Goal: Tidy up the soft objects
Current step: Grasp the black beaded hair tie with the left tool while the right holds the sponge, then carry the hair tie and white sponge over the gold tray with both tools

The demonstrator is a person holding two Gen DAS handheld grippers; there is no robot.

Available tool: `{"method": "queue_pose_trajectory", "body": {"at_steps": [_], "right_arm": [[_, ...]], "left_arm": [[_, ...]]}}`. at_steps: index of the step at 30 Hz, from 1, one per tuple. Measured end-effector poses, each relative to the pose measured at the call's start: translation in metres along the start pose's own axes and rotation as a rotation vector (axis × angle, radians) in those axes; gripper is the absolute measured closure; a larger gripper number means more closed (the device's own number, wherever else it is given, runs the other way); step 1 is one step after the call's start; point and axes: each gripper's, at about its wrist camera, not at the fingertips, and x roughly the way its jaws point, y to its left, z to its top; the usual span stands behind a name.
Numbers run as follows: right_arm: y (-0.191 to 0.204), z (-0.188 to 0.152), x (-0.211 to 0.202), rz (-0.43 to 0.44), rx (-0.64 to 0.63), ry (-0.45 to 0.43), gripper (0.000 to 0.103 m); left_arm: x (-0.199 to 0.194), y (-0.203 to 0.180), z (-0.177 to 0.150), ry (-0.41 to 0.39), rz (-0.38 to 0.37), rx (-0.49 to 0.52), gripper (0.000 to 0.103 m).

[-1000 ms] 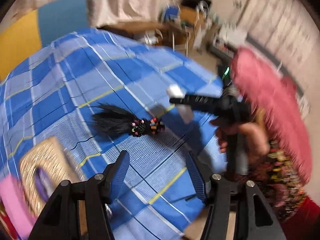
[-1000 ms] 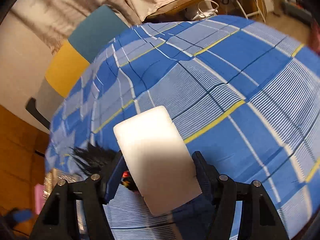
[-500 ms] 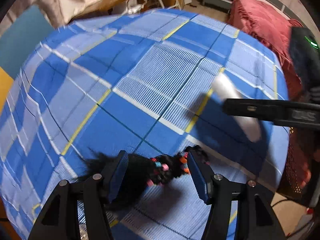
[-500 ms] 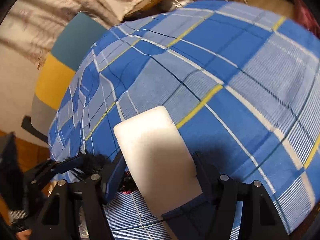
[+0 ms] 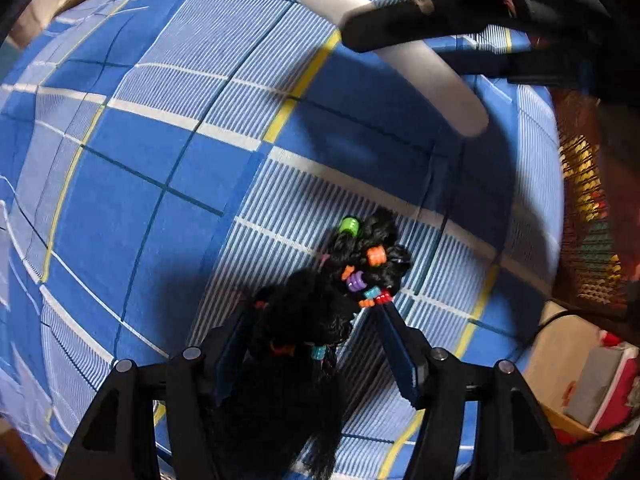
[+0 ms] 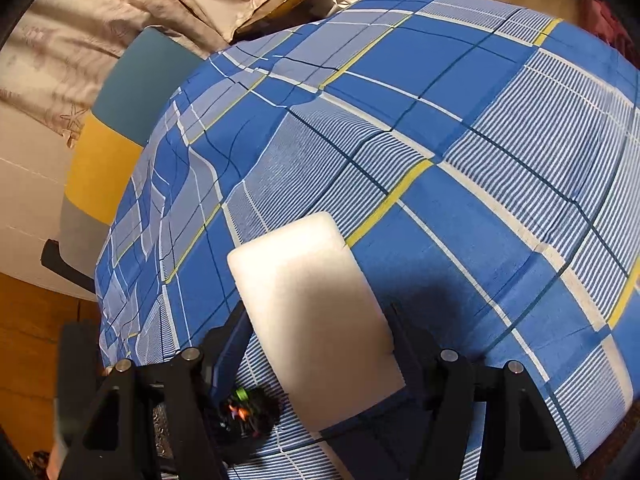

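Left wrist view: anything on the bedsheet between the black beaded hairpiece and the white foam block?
Nothing: only bare, shadowed blue plaid bedsheet separates the black beaded hairpiece from the white foam block, seen in the left wrist view.

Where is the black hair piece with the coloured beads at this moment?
In the left wrist view the hair piece lies on the blue checked cloth, low in the centre between the fingers of the open left hand-held gripper.
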Motion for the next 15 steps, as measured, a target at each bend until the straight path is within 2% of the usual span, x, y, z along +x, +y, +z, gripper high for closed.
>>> {"method": "queue_pose_trajectory", "body": {"at_steps": [1,4,5,6,9,15], "right_arm": [[0.001,0.000,0.000,-0.002,-0.002,-0.001,0.034],[0.003,-0.001,0.000,-0.007,-0.018,-0.002,0.034],[0.004,-0.001,-0.001,-0.012,-0.024,-0.006,0.034],[0.004,-0.001,-0.001,-0.014,-0.030,-0.011,0.034],[0.006,-0.002,-0.002,-0.021,-0.046,-0.015,0.035],[0.010,-0.006,0.001,-0.029,-0.079,-0.007,0.035]], "left_arm": [[-0.002,-0.001,-0.001,-0.014,0.002,-0.013,0.039],[-0.006,0.005,-0.007,-0.024,-0.036,-0.148,0.048],[-0.008,0.007,-0.011,-0.034,-0.060,-0.182,0.053],[-0.011,0.008,-0.015,-0.047,-0.077,-0.214,0.064],[-0.029,0.010,-0.031,-0.120,-0.103,-0.295,0.065],[-0.086,0.004,-0.082,-0.360,-0.260,-0.471,0.065]]}}
